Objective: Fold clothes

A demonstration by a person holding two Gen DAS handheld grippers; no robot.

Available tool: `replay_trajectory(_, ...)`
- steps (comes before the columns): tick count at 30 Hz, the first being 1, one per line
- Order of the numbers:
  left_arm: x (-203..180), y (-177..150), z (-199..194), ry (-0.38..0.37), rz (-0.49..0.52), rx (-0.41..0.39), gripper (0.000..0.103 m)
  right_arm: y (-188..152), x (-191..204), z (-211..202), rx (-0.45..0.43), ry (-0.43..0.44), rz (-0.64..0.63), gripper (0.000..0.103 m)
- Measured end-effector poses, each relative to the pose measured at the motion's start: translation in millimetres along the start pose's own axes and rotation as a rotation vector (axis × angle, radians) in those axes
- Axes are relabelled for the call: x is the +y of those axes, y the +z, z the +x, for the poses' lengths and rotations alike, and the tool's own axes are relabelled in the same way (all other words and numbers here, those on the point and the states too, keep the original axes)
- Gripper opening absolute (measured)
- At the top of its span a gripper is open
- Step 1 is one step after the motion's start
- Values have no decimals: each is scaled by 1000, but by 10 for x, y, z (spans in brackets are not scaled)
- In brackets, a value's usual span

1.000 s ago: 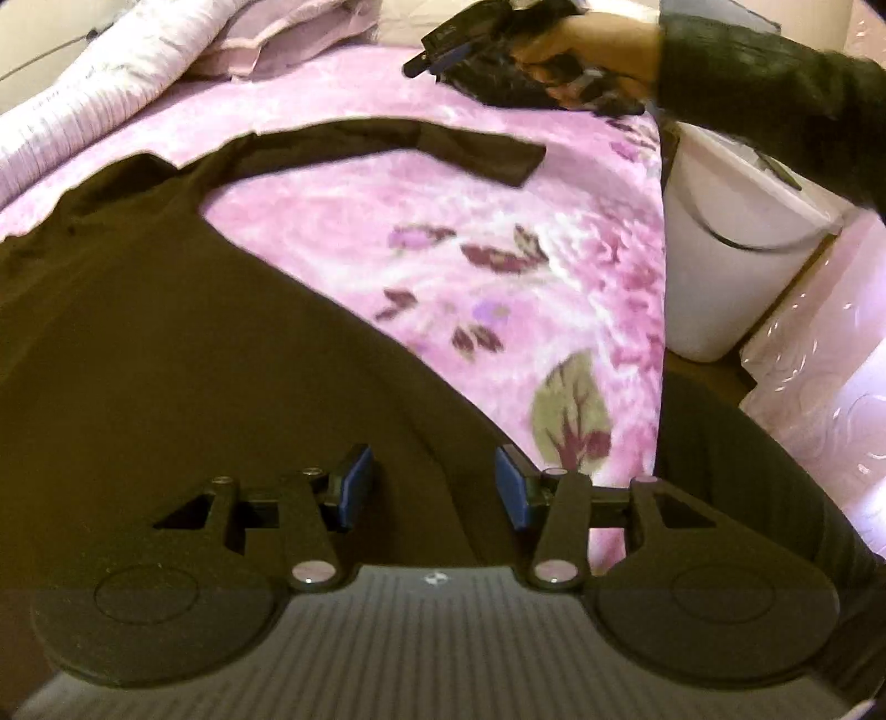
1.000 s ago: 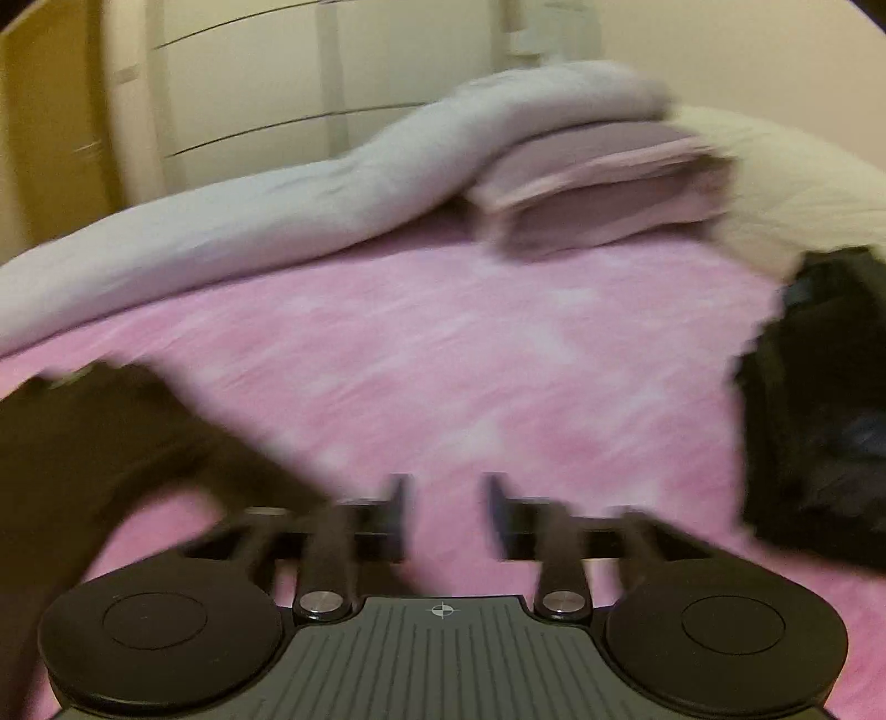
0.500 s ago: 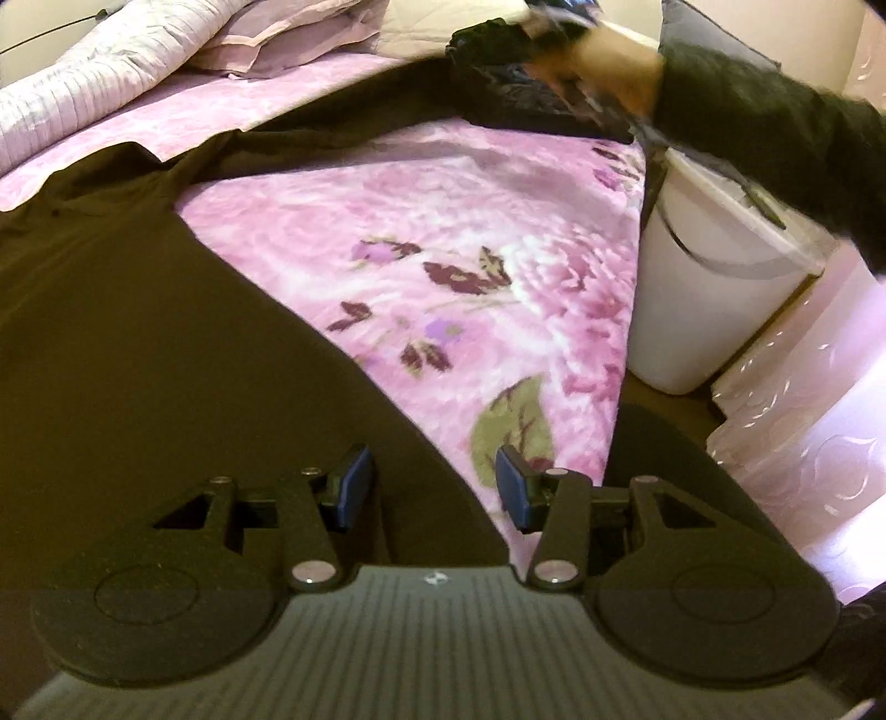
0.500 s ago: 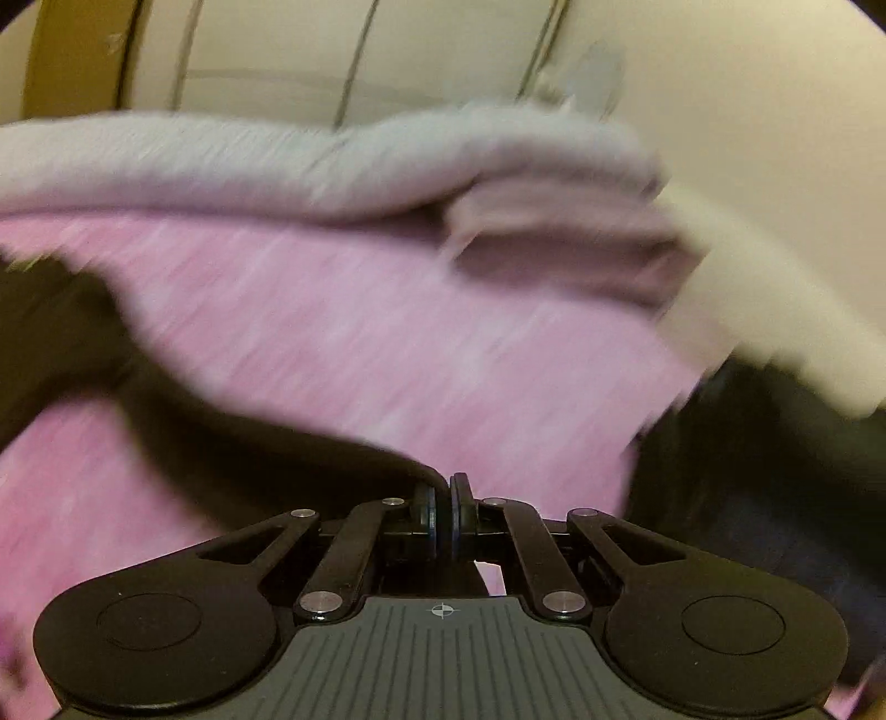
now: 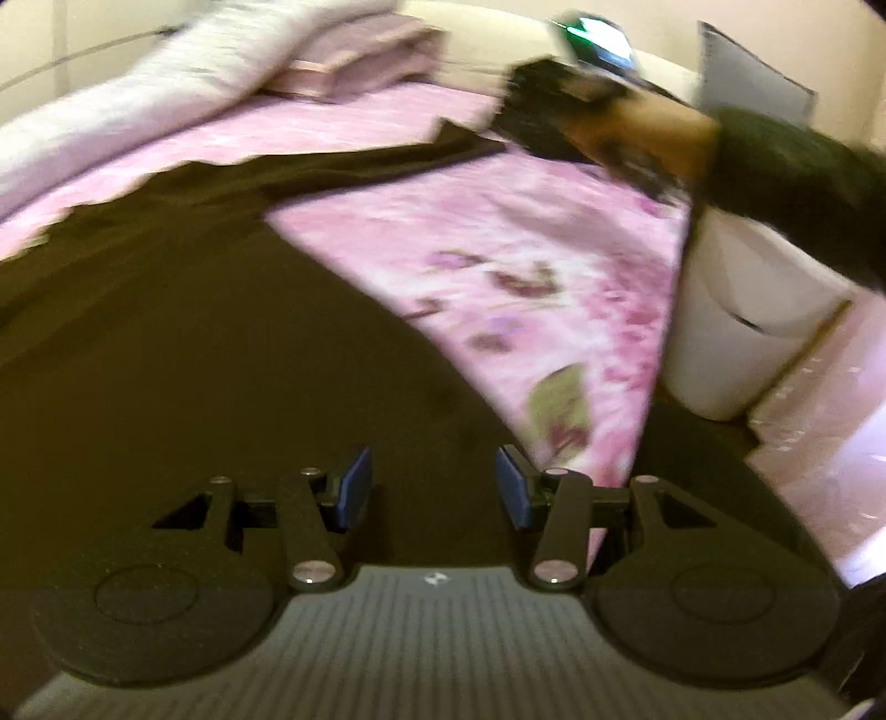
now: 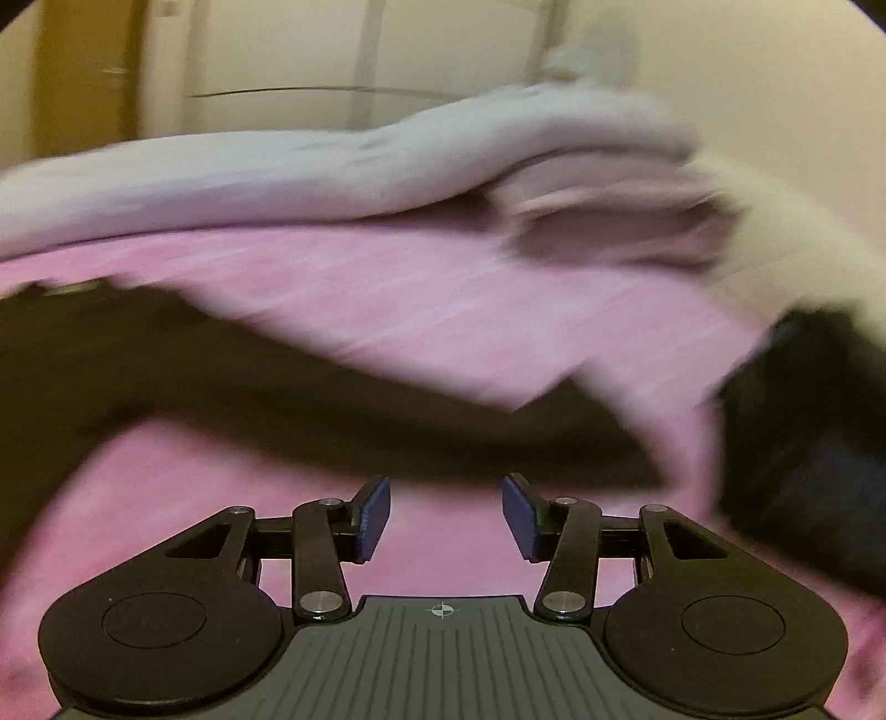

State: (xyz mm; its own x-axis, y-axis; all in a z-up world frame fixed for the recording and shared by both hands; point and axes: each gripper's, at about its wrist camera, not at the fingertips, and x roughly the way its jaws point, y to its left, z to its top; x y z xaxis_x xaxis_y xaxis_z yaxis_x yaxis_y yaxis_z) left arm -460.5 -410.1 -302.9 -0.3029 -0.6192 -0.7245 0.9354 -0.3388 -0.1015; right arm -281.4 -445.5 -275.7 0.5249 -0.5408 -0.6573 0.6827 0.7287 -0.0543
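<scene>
Brown shirt (image 5: 183, 343) spreads on the bed beneath the left claw (image 5: 432, 487), gaping, nothing gripped. Right claw (image 6: 446, 518), angled down, has just opened from its pinch a moment ago; the sleeve (image 6: 387, 421) lies released just ahead.

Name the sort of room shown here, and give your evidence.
Most likely a bedroom: a bed with a pink floral sheet, a rolled duvet beside stacked pillows, and wardrobe doors behind.
</scene>
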Motion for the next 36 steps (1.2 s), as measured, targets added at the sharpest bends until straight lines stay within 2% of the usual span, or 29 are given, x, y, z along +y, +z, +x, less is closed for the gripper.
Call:
replay_trajectory(3, 305, -297, -433, 151, -57, -2, 45, -367, 461, -355, 42, 202, 43, 52)
replay_trajectory(7, 749, -826, -1041, 377, -135, 44, 46, -834, 1126, -749, 132, 430, 108, 54)
replay_trajectory(8, 852, -955, -1194, 423, -151, 57, 46, -926, 1271, -823, 153, 470, 118, 54)
replay_trajectory(10, 1046, -1212, -1498, 499, -188, 74, 48, -1078, 1494, -927, 174, 488, 140, 56)
replay_trajectory(12, 1216, -1422, -1732, 528, -248, 79, 48, -1230, 1718, -1031, 195, 505, 162, 59)
replay_trajectory(17, 1571, -1829, -1988, 467, -430, 51, 50, -1497, 1874, -1142, 214, 530, 329, 66)
replay_trajectory(20, 1646, -1962, -1945, 386, -507, 35, 49, -1486, 1991, -1151, 184, 503, 310, 66)
replay_trajectory(22, 1657, -2001, -1915, 336, -531, 9, 48, -1460, 2029, -1102, 174, 554, 299, 66)
replay_trajectory(23, 1653, -2003, -1896, 322, -534, -1, 46, -1459, 2032, -1074, 167, 573, 301, 66)
replay_trajectory(24, 1642, -1993, -1873, 320, -530, -4, 34, -1460, 2032, -1048, 160, 591, 305, 66)
replay_trajectory(25, 1634, -1983, -1858, 320, -525, -4, 23, -1467, 2016, -1048, 154, 591, 318, 62)
replay_trajectory(26, 1628, -1973, -1852, 324, -519, -2, 3, -1474, 1997, -1045, 150, 591, 333, 35)
replay_trajectory(27, 1622, -1958, -1862, 325, -513, -4, 2, -1466, 1947, -1011, 162, 585, 370, 15)
replay_trajectory(28, 1617, -1937, -1897, 321, -509, -13, 2, -1452, 1883, -995, 179, 591, 406, 6)
replay_trajectory(29, 1601, -1904, -1946, 318, -502, -25, 2, -1415, 1815, -1011, 185, 587, 425, 6)
replay_trajectory(33, 1408, -1721, -2270, 292, -449, -88, 2, -1098, 1478, -1327, 162, 505, 341, 5)
replay_trajectory(36, 1190, -1655, -2397, 272, -403, -96, 2, -909, 1300, -1639, 146, 437, 220, 4)
